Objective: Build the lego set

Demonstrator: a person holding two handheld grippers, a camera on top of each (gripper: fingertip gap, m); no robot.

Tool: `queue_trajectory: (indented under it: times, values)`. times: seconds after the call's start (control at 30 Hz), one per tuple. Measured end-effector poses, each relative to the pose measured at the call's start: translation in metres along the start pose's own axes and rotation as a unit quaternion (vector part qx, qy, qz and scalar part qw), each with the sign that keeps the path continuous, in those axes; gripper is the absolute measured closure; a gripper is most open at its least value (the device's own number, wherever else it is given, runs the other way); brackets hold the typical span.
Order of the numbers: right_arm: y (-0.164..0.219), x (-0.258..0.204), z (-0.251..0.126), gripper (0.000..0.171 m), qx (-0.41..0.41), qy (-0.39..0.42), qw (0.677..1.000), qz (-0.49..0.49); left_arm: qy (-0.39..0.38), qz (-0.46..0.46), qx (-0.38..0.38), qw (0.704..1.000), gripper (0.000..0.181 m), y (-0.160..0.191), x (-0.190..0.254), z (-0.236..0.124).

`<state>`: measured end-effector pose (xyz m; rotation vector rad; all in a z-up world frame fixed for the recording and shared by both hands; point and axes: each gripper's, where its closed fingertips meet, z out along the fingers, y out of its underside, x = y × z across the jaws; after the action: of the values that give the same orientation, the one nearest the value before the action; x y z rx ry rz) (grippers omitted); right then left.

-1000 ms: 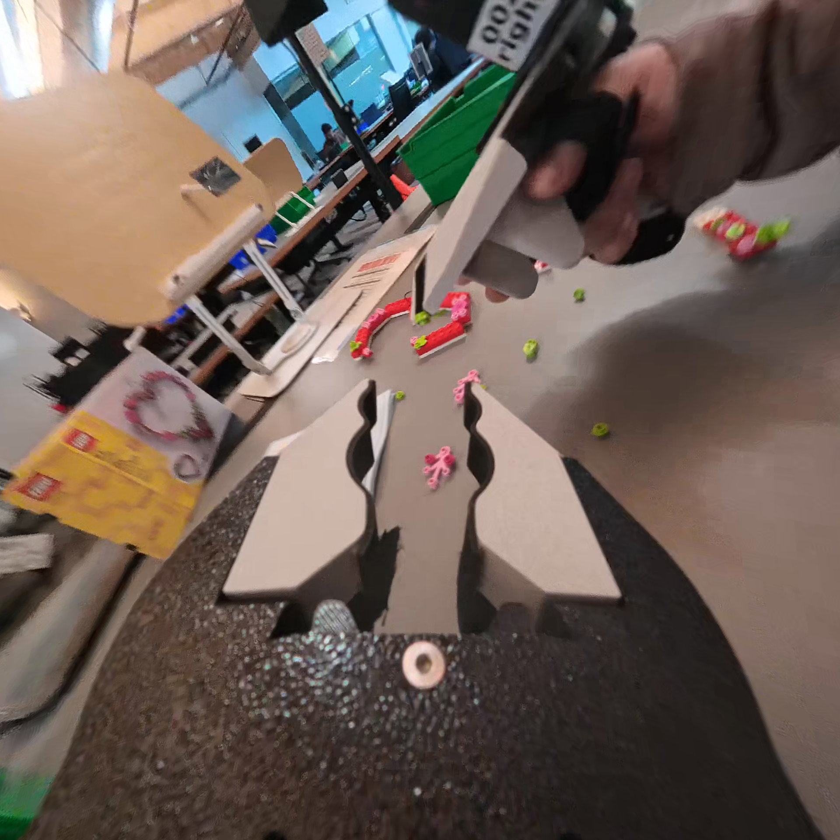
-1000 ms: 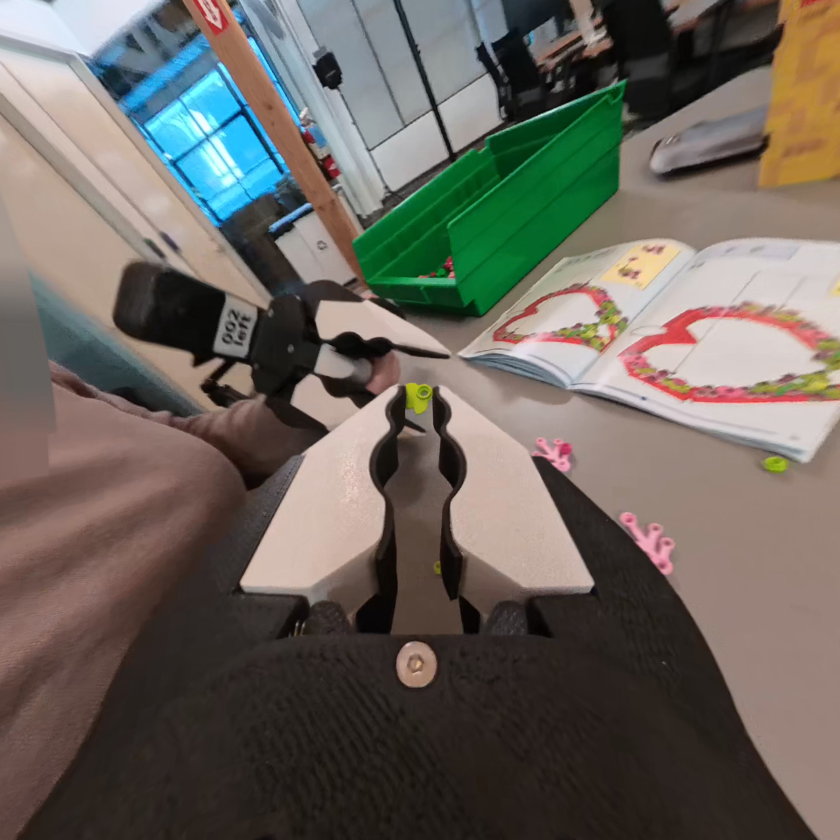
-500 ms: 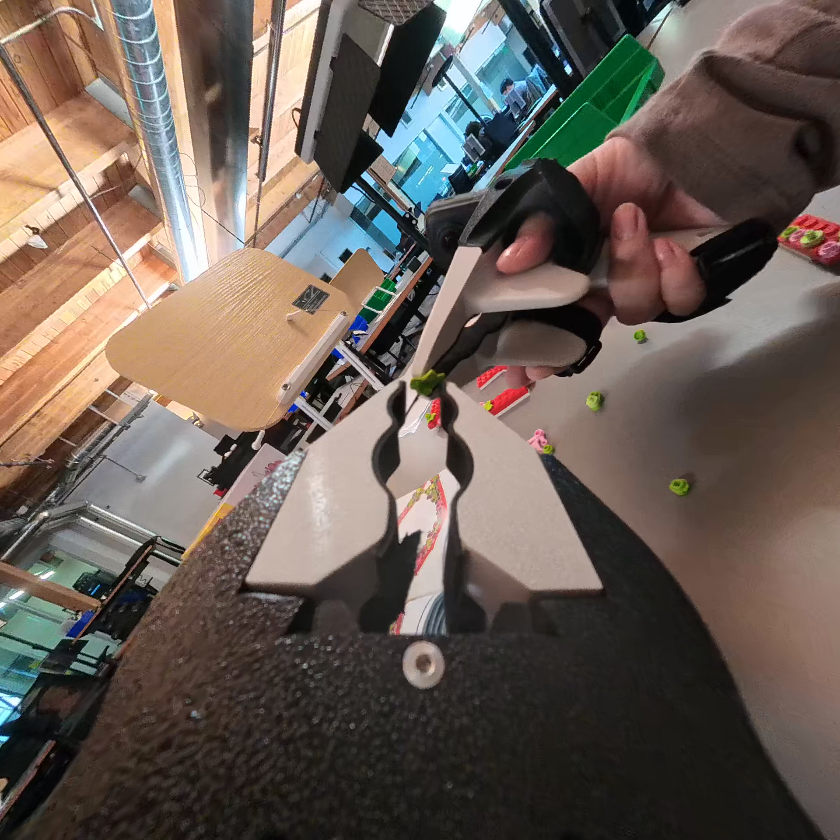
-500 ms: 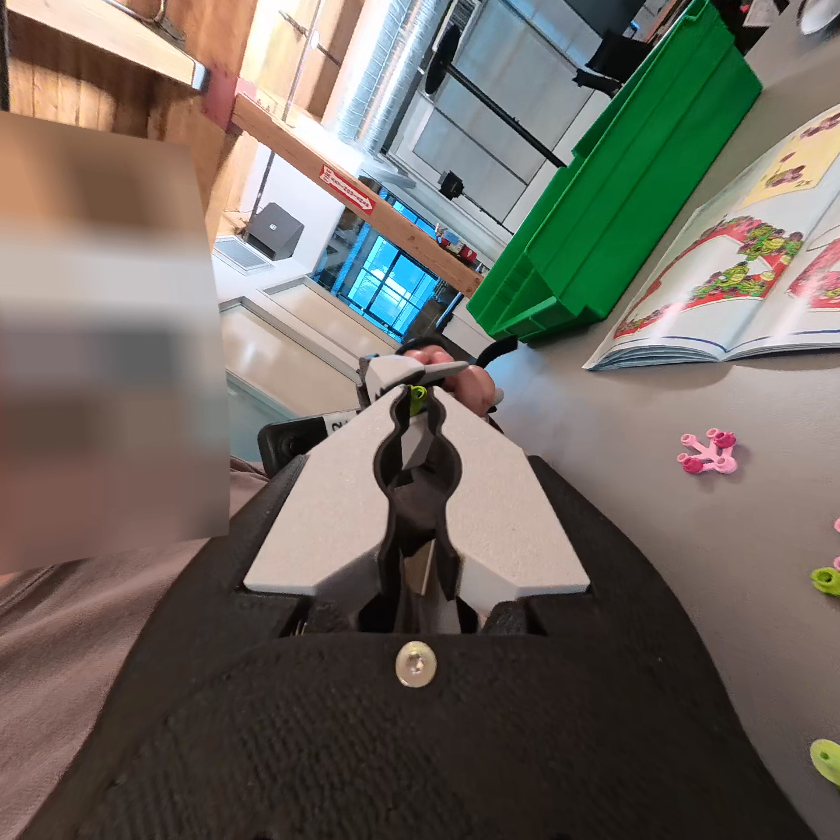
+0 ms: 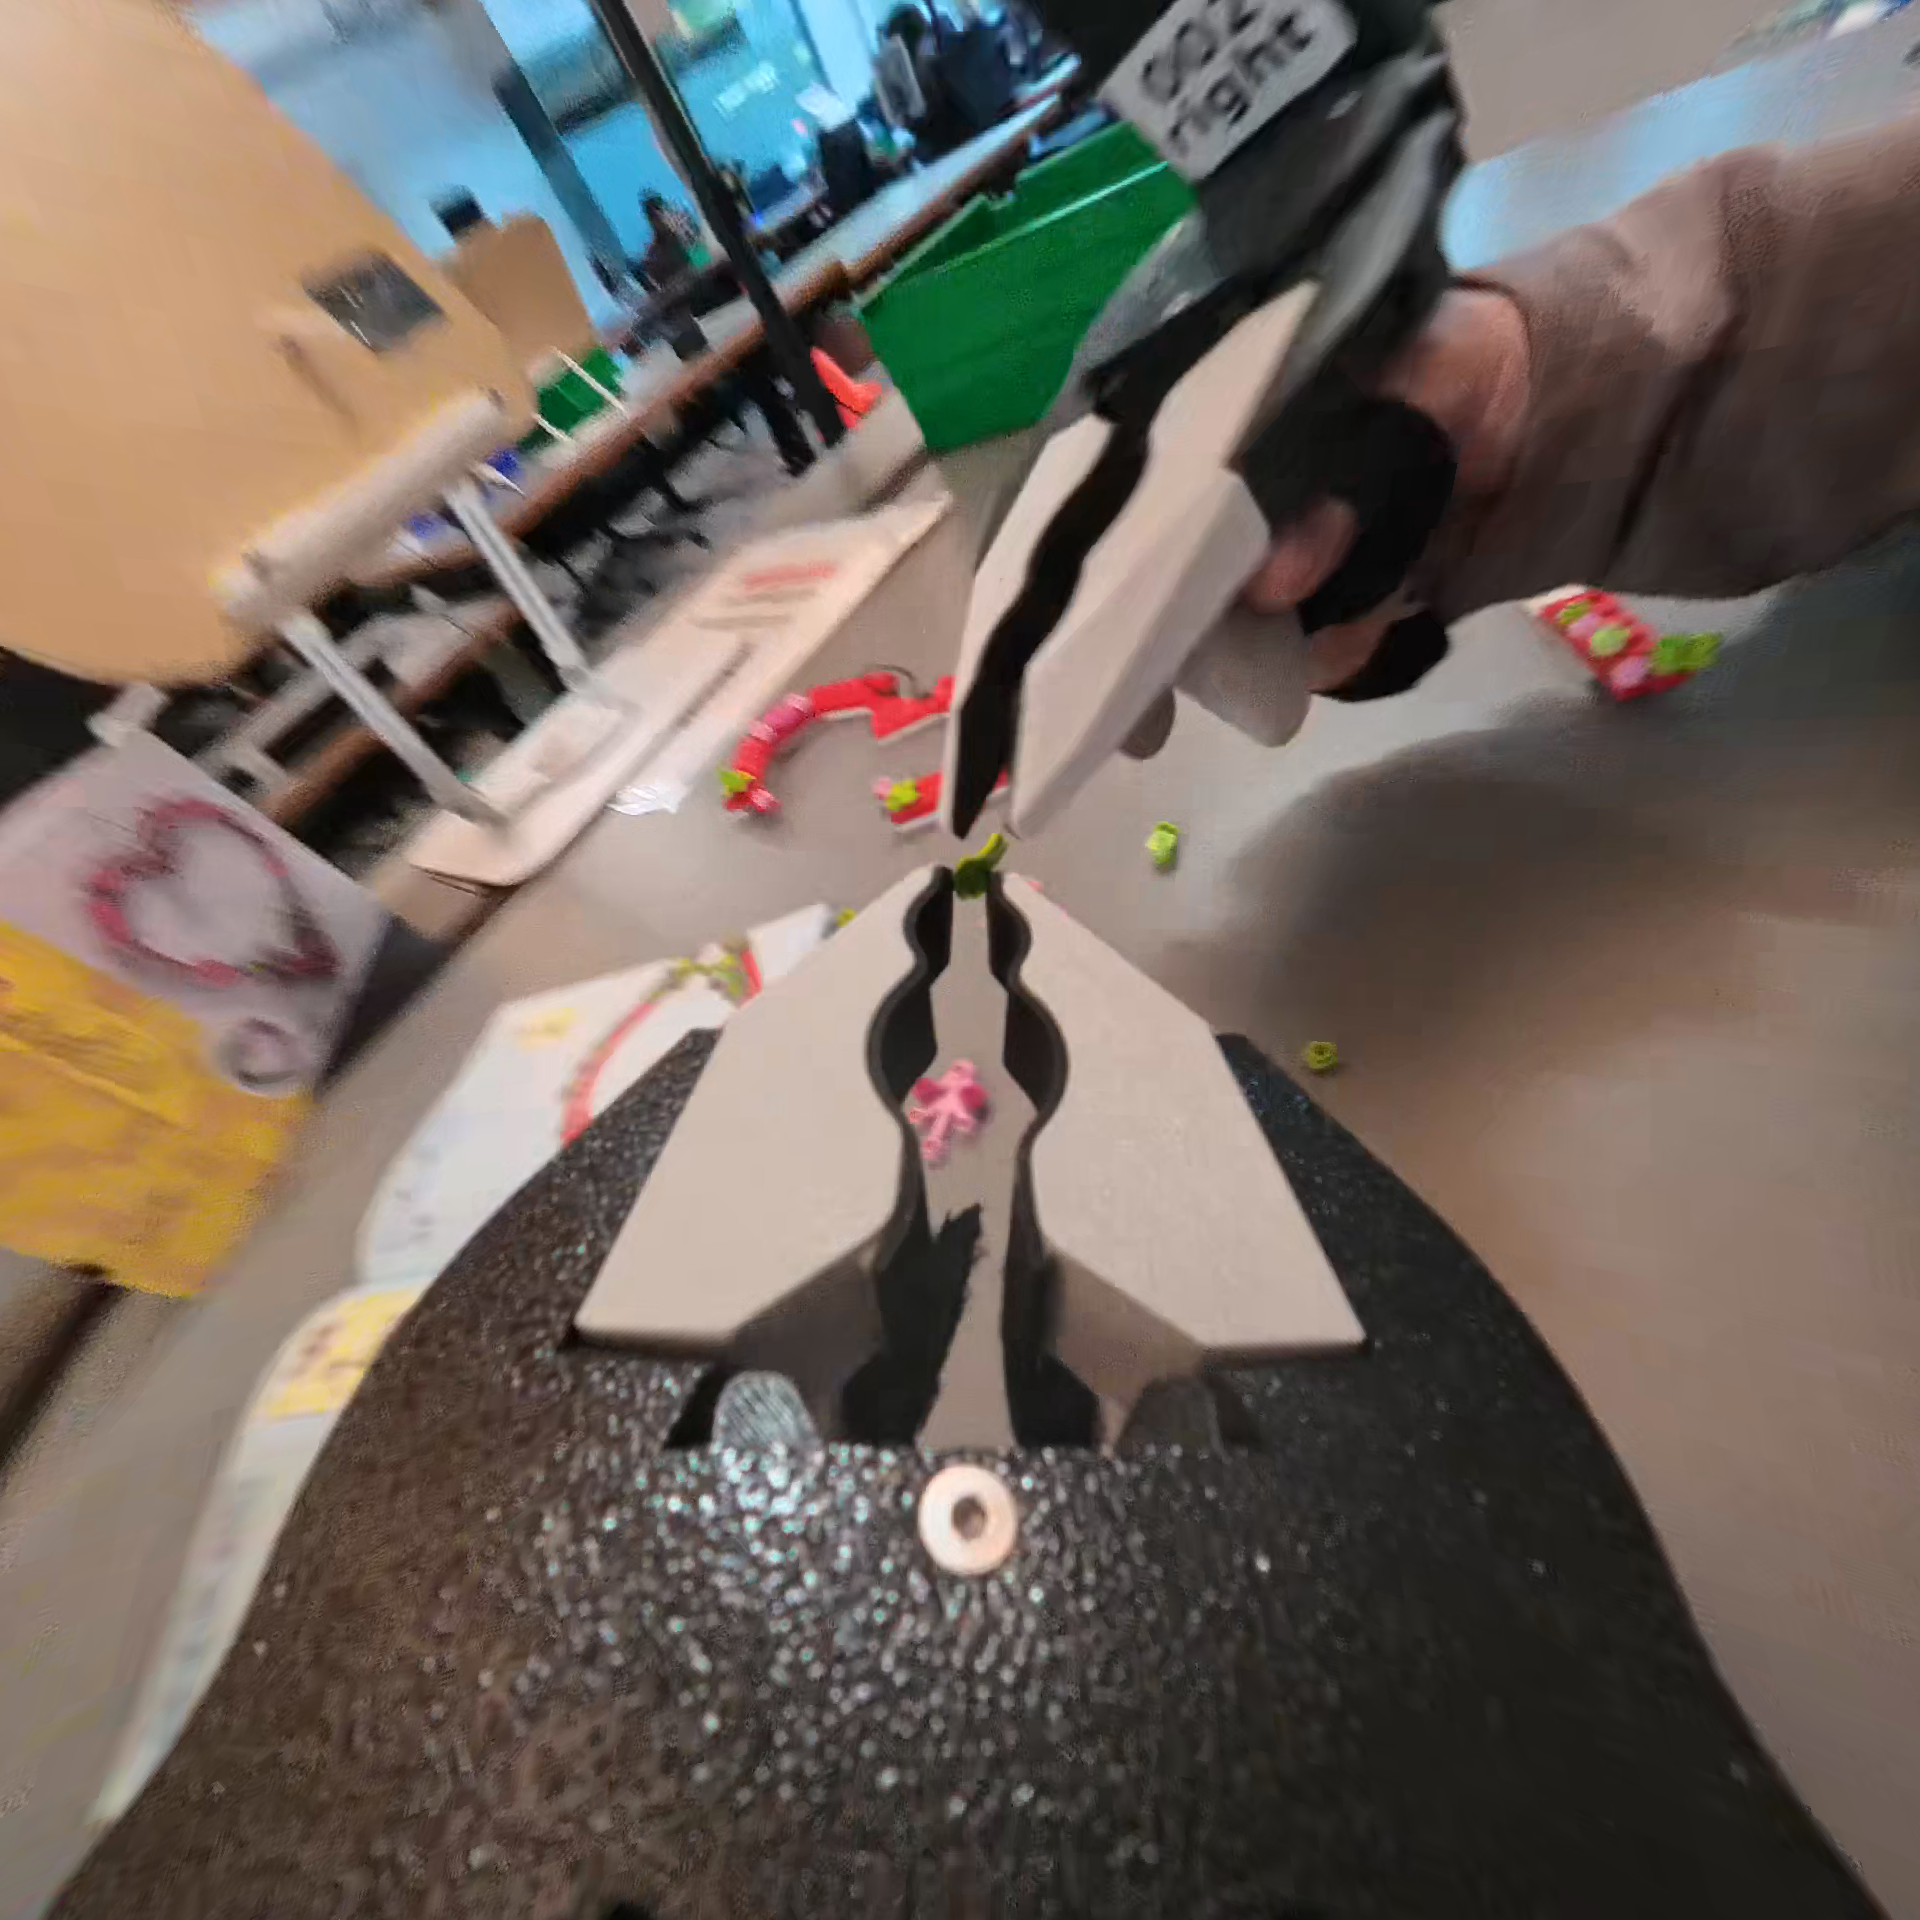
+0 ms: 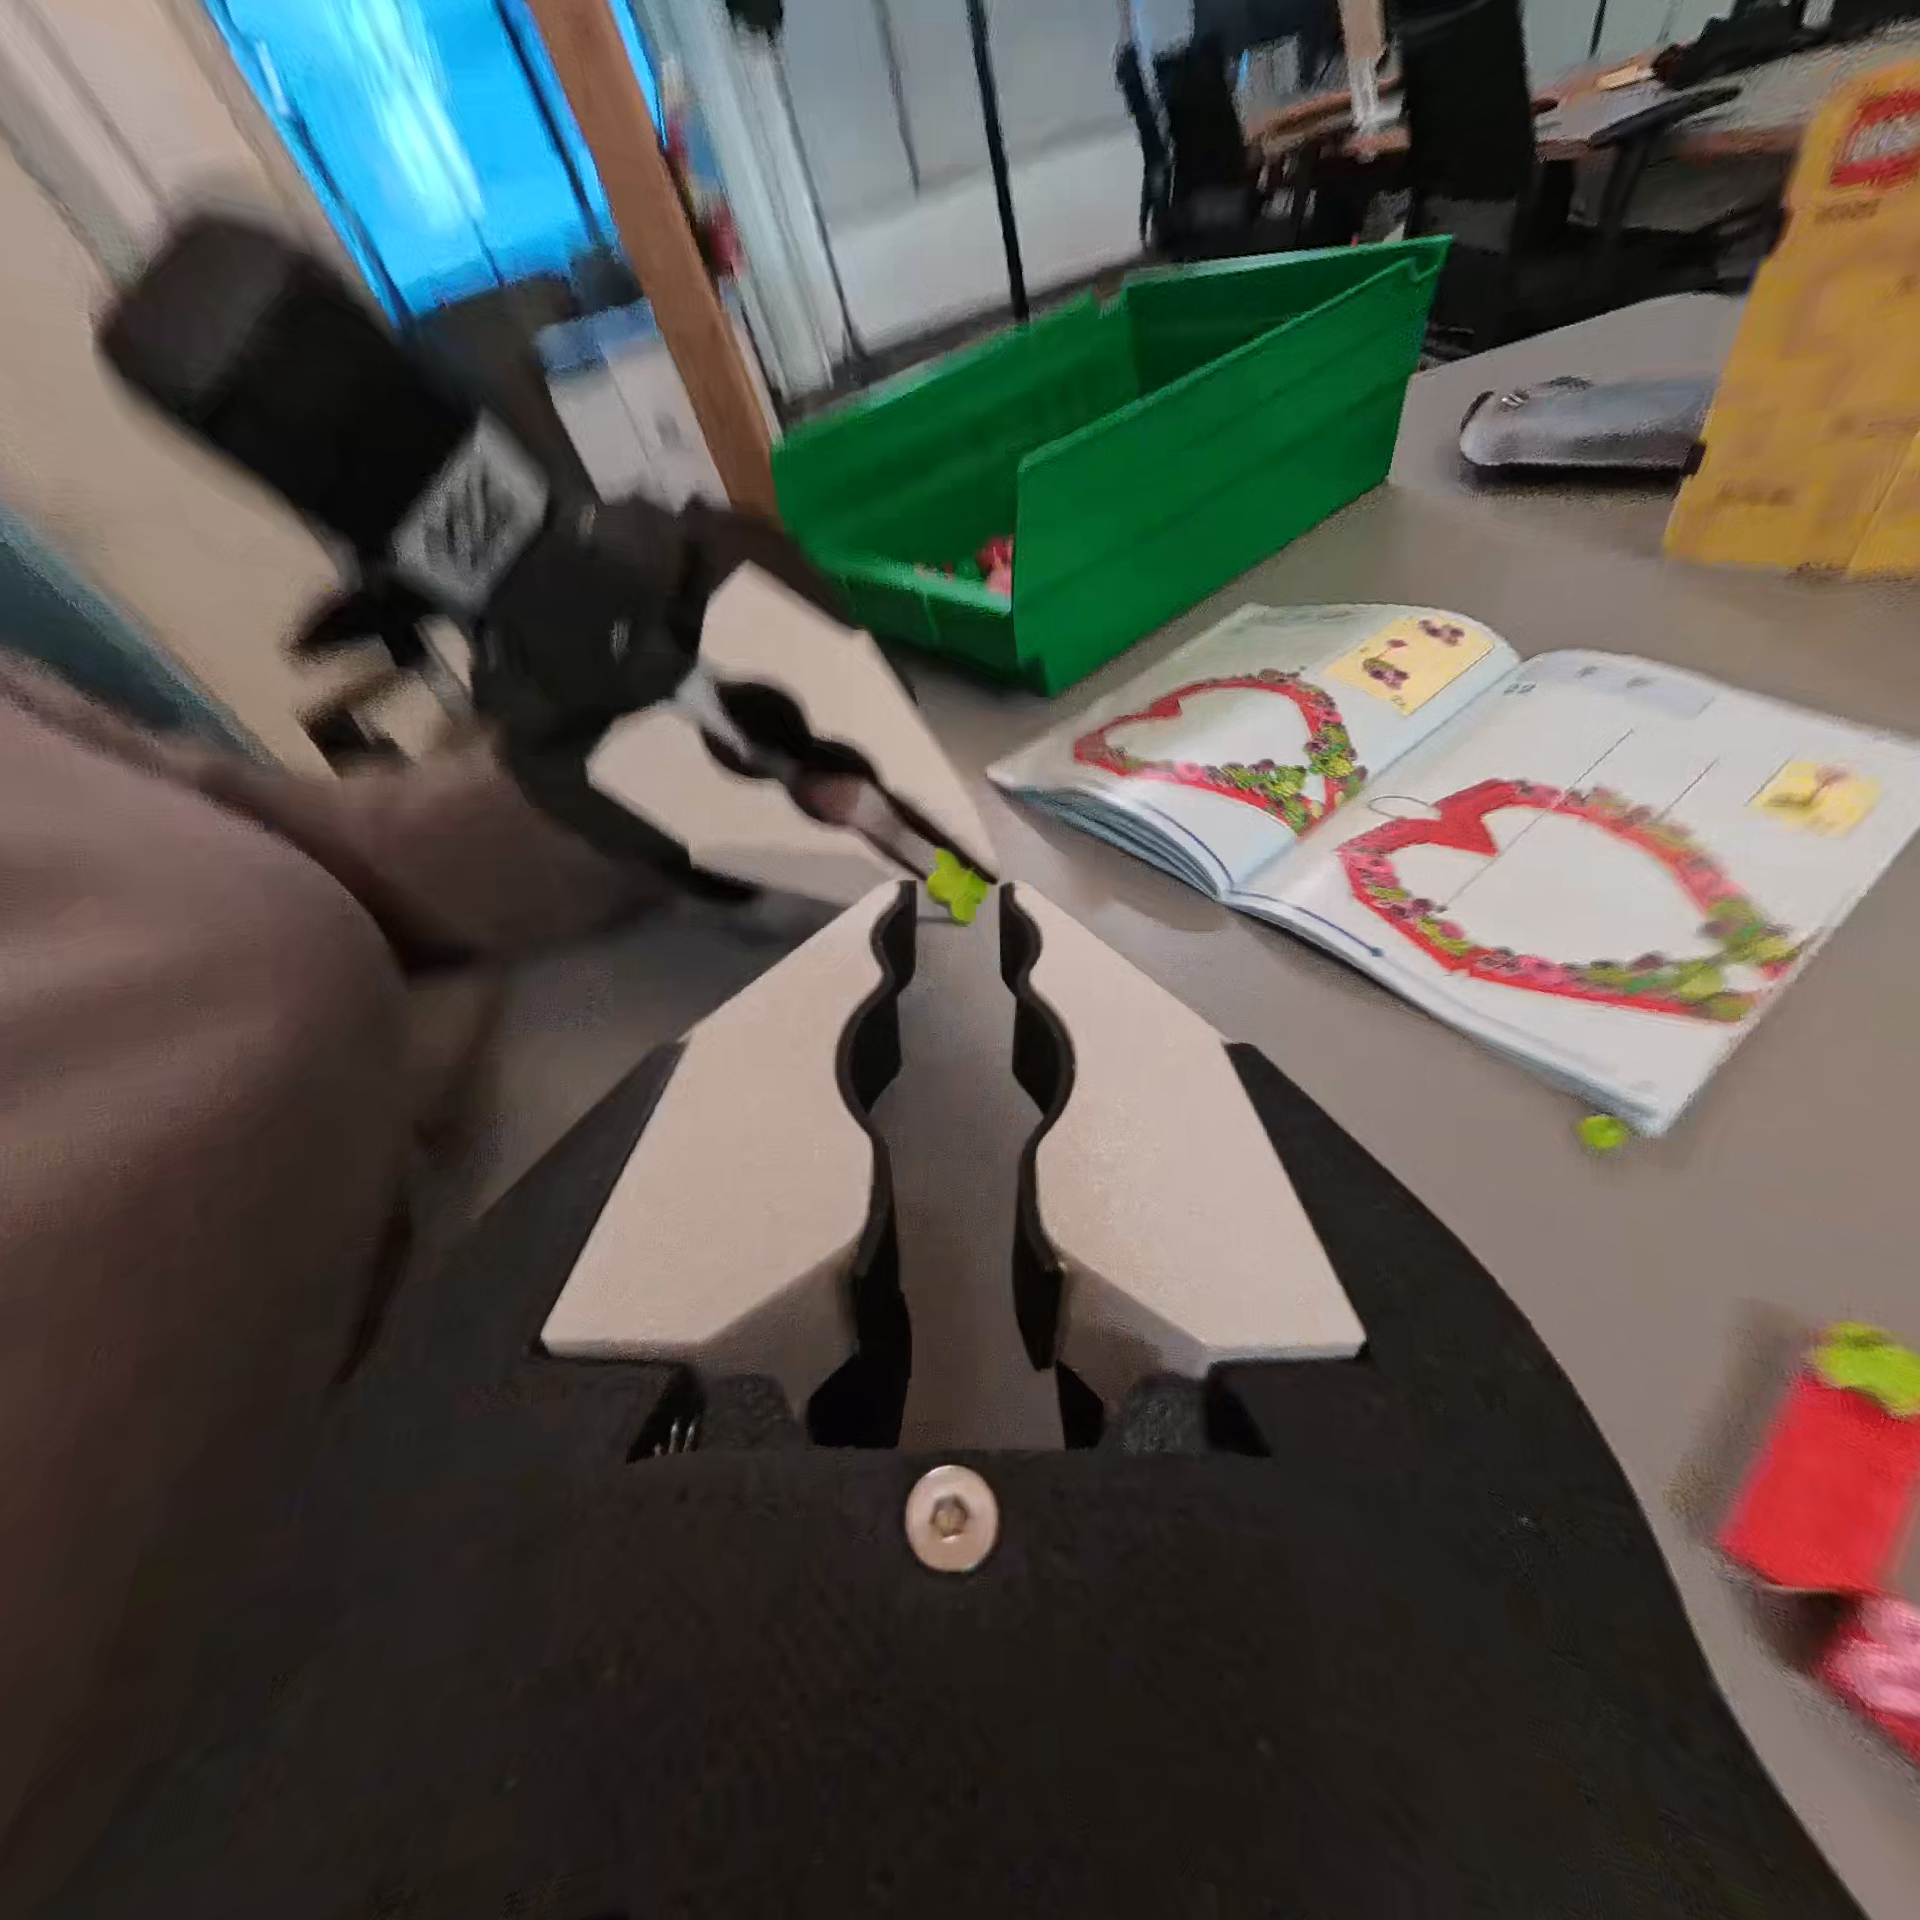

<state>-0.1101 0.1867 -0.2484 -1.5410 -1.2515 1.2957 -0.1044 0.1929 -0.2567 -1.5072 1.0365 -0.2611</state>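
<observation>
A small lime-green lego piece [image 5: 977, 873] sits between the tips of my left gripper [image 5: 971, 888], which is shut on it above the grey table. My right gripper [image 5: 985, 826] comes down from above, its tips right at the same piece. In the right wrist view my right gripper [image 6: 958, 902] has its jaws slightly apart, with the lime piece [image 6: 956, 891] just beyond its tips, pinched by the left gripper [image 6: 951, 871]. Red curved heart sections [image 5: 821, 717] lie on the table farther off.
The open instruction booklet [image 6: 1558, 831] lies to the right, with a green bin [image 6: 1143, 499] and a yellow set box [image 6: 1829, 364] behind it. A pink flower piece [image 5: 945, 1117], loose lime pieces [image 5: 1162, 844] and a red assembly [image 6: 1839, 1486] lie on the table.
The right gripper first held the lime piece while the left was open. The two met tip to tip, the left shut on the piece, and the right's jaws have widened.
</observation>
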Motion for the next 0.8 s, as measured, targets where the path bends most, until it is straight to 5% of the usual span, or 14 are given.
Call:
queue_trajectory:
  times: [0.13, 0.4, 0.67, 0.8]
  values:
    - [0.015, -0.002, 0.001, 0.165, -0.079, 0.03, 0.987, -0.137, 0.064, -0.078, -0.027, 0.995, 0.177, 0.008, 0.007, 0.003]
    - [0.019, 0.001, 0.003, 0.169, -0.107, 0.05, 0.975, -0.187, 0.079, -0.067, -0.065, 0.992, 0.177, 0.019, 0.013, 0.006]
    - [0.027, 0.001, 0.006, 0.171, -0.125, 0.049, 0.975, -0.178, 0.086, -0.071, -0.075, 0.991, 0.177, 0.024, 0.016, 0.007]
    - [0.023, 0.002, 0.006, 0.171, -0.086, 0.043, 0.991, -0.088, 0.085, -0.083, -0.065, 0.991, 0.177, 0.022, 0.013, 0.006]
